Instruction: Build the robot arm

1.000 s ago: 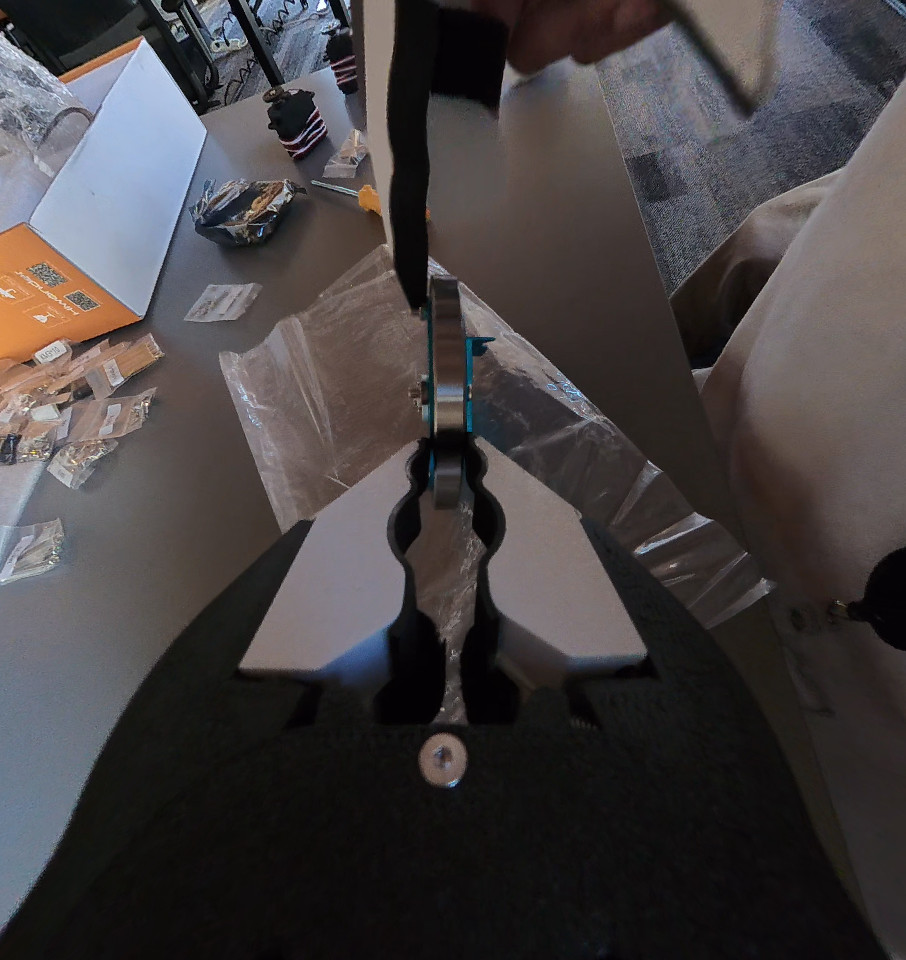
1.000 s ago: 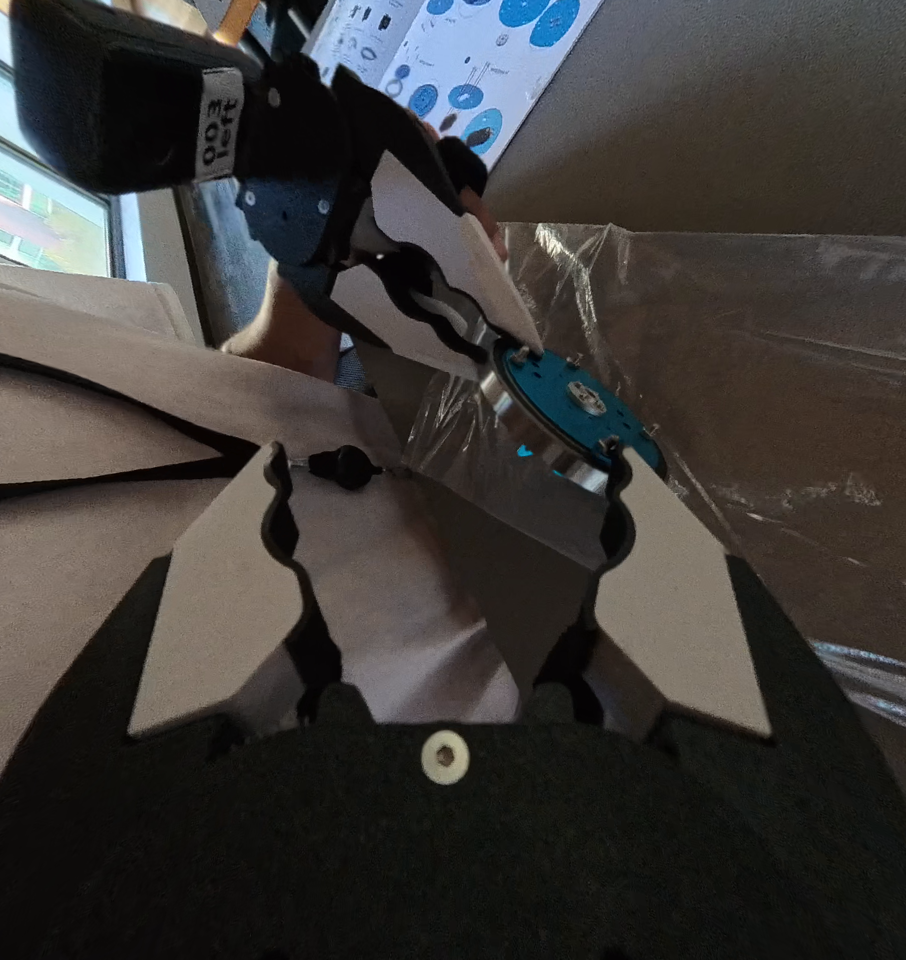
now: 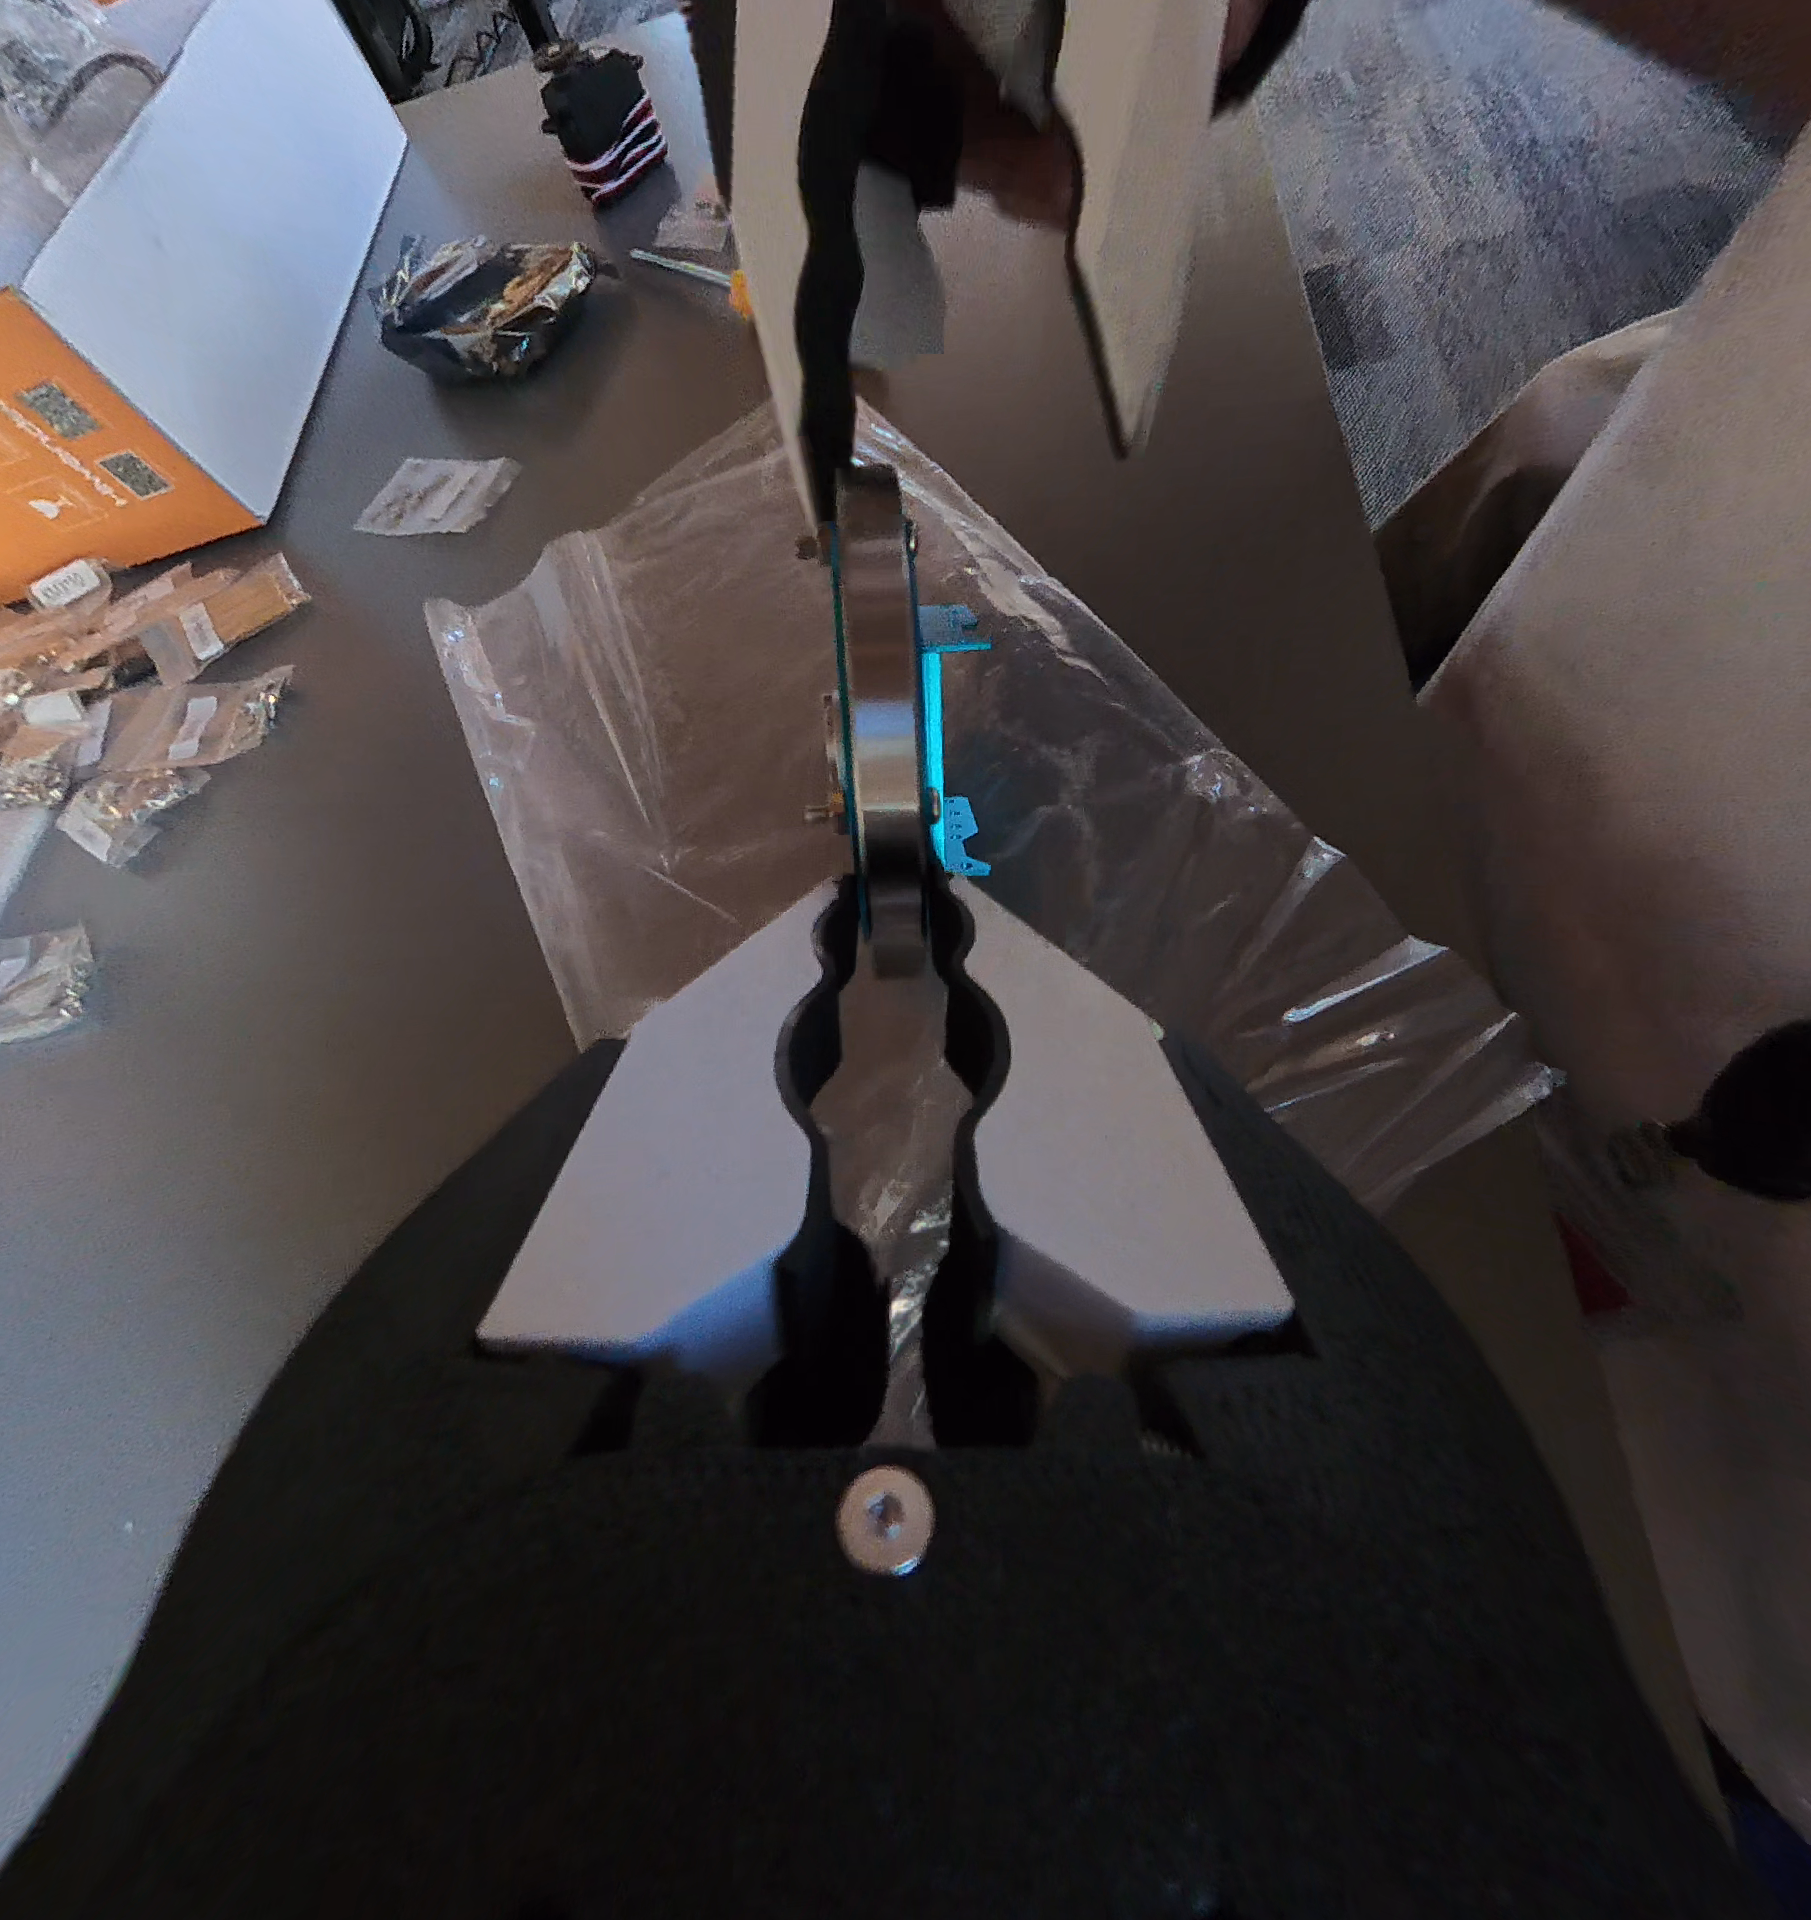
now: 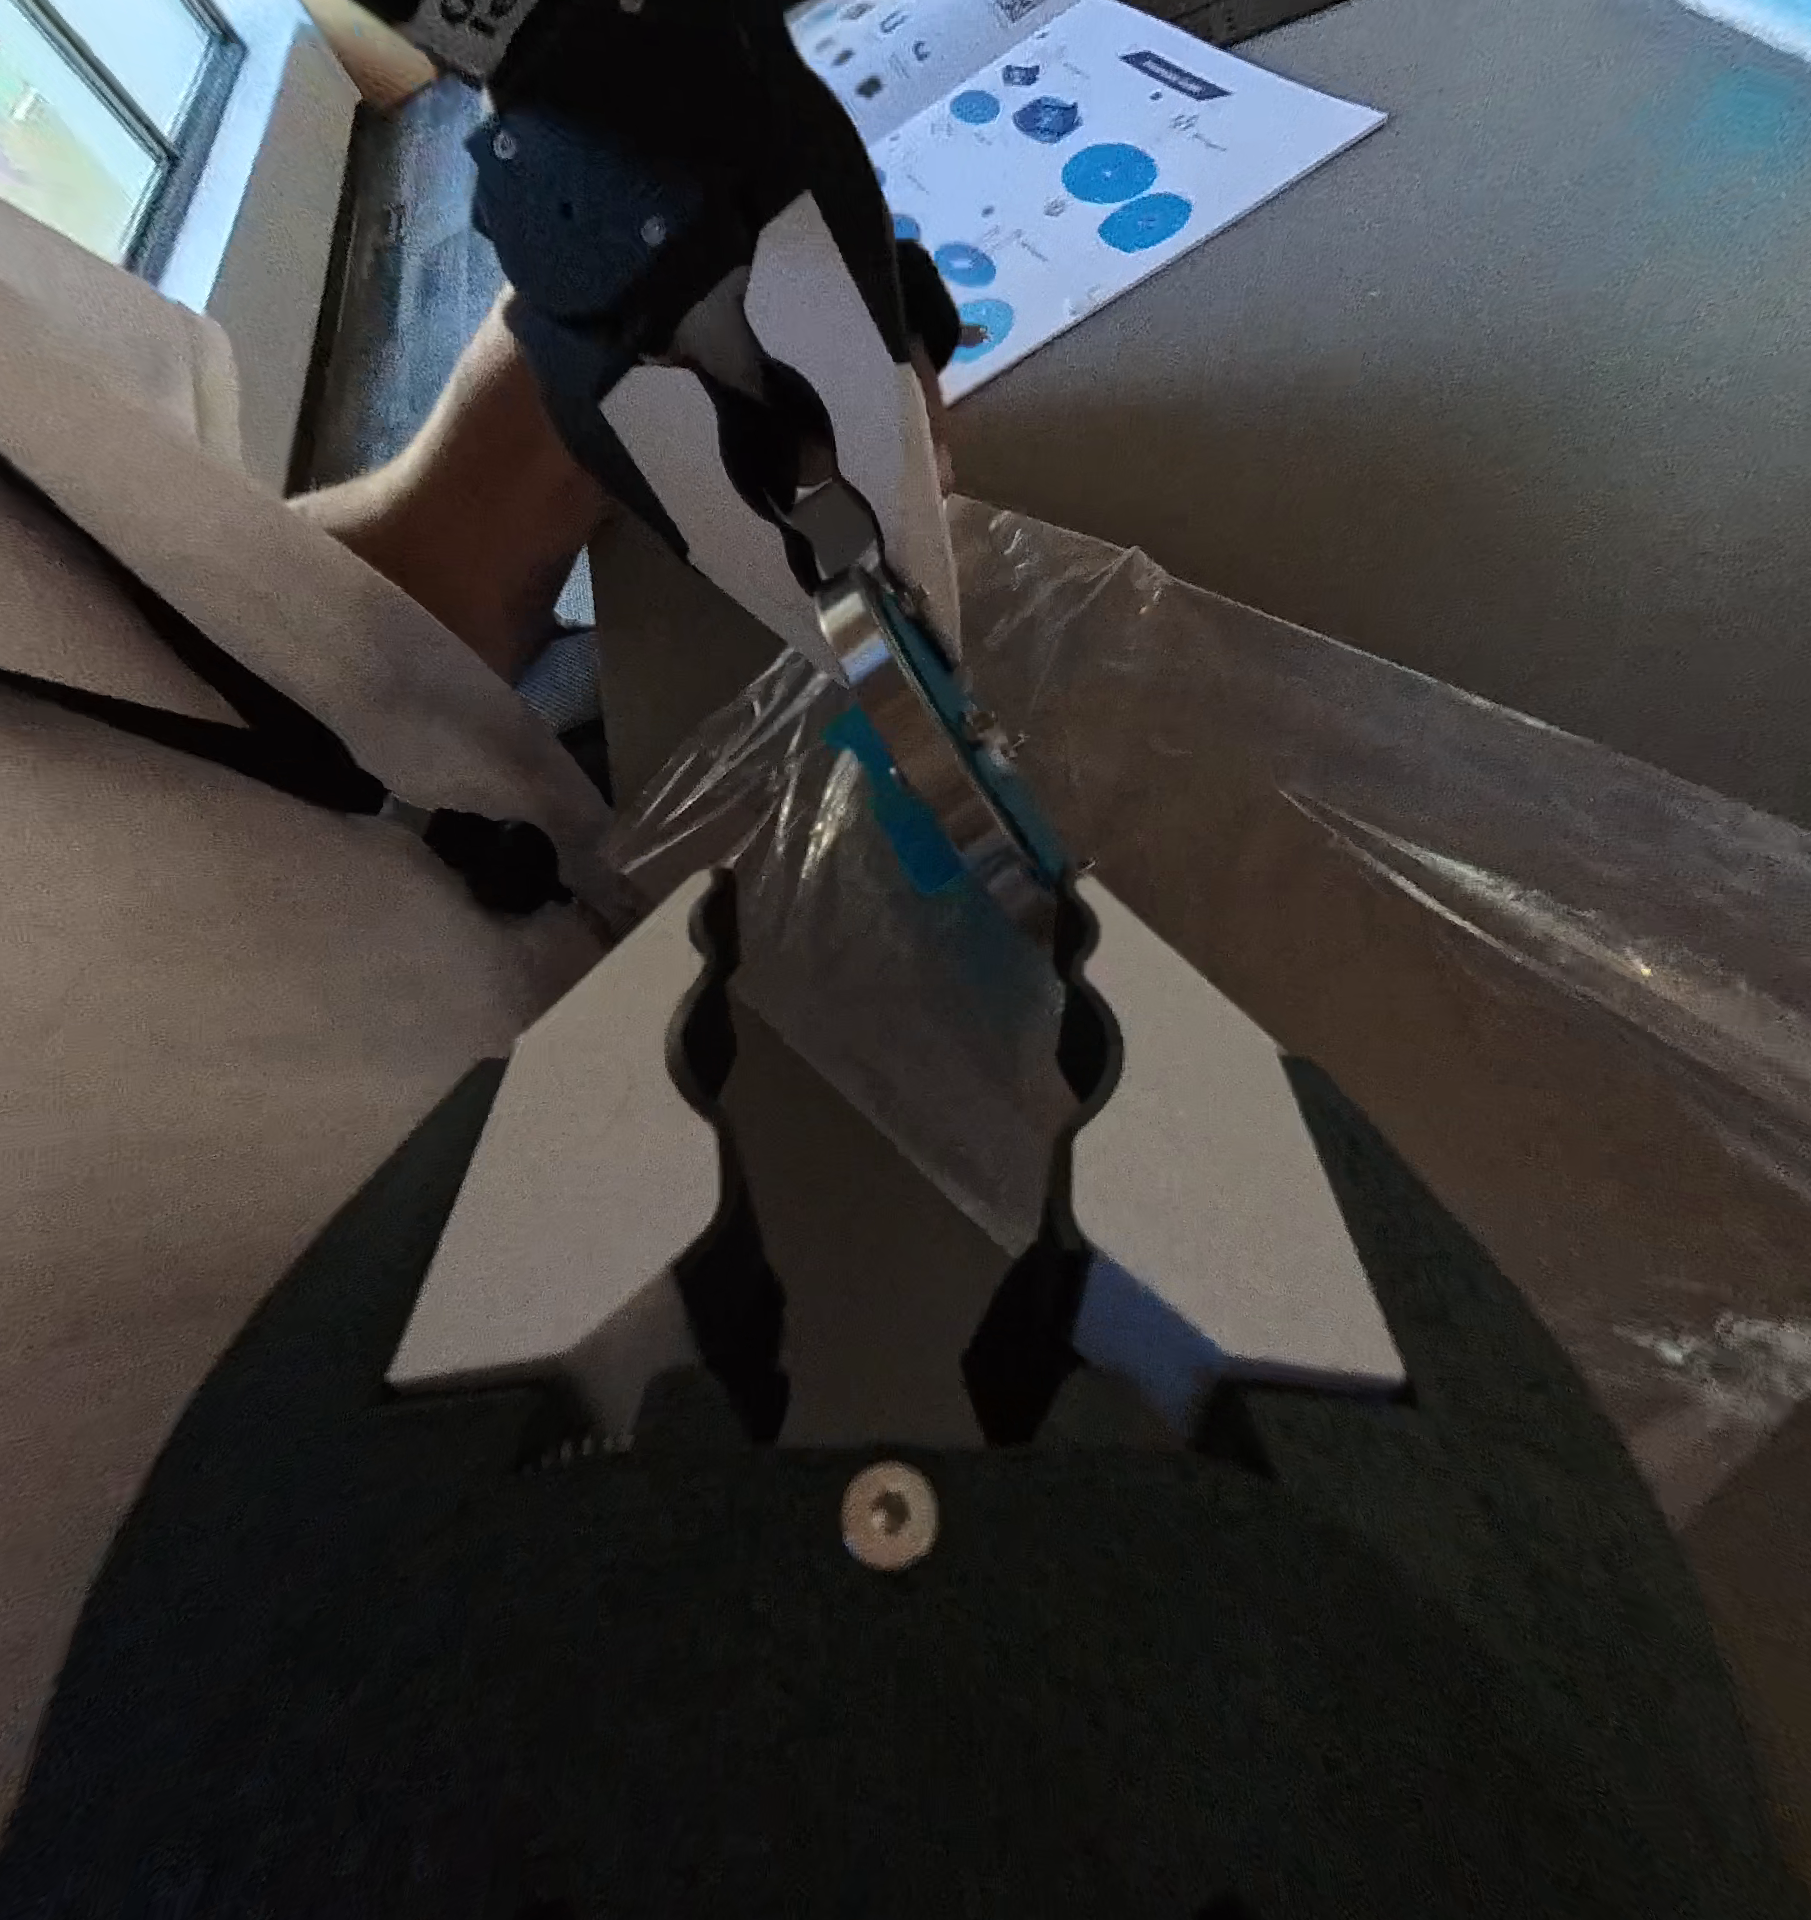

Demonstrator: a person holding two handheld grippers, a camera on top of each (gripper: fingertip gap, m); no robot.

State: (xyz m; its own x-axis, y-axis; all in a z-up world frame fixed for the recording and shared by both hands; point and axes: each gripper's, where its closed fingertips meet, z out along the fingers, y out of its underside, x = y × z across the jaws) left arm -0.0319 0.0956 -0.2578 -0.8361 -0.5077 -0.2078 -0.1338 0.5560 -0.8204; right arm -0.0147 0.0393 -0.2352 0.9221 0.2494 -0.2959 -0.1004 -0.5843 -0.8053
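Grey table (image 3: 257,1039) — left gripper (image 3: 896,914) still clamps blue disc (image 3: 880,675); right gripper (image 4: 896,894) fingers narrowed, apart.

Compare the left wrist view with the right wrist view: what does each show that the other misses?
Left only: orange-and-white box, small parts packets, crumpled foil bag.
Right only: printed sheet, window.
Both: left gripper shut on the disc; open right gripper, one finger at its rim; clear plastic bag.
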